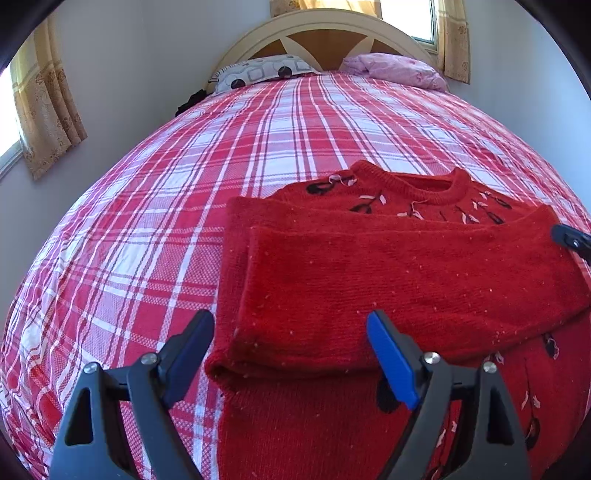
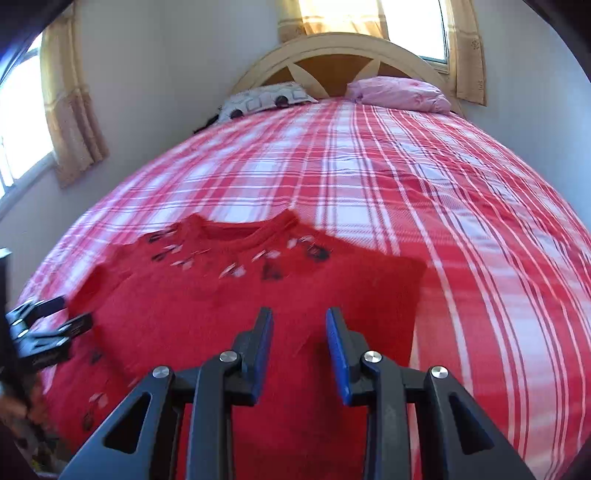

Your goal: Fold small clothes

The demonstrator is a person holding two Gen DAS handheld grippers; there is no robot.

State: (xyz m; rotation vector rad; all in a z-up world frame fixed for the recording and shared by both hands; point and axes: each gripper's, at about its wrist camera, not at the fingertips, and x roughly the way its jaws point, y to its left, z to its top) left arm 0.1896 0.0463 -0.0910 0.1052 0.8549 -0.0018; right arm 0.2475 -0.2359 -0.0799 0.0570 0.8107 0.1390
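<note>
A small red knit sweater [image 1: 388,266] with black and pink motifs lies on the plaid bedspread [image 1: 166,206], neck toward the headboard. Both sleeves are folded across its chest. In the left wrist view my left gripper [image 1: 291,326] stands wide open over the sweater's left folded edge, its pads not touching the knit. At the right edge of that view, the tip of the right gripper [image 1: 570,240] shows. In the blurred right wrist view my right gripper [image 2: 299,319] hovers over the sweater [image 2: 229,306], jaws partly apart with nothing pinched. The left gripper [image 2: 51,317] shows at far left.
The bed runs back to a cream headboard [image 1: 332,33] with a patterned grey pillow [image 1: 258,72] and a pink pillow [image 1: 395,68]. A wall with curtained windows runs along the bed's left side [image 1: 44,110]. Bedspread [image 2: 480,240] stretches to the right of the sweater.
</note>
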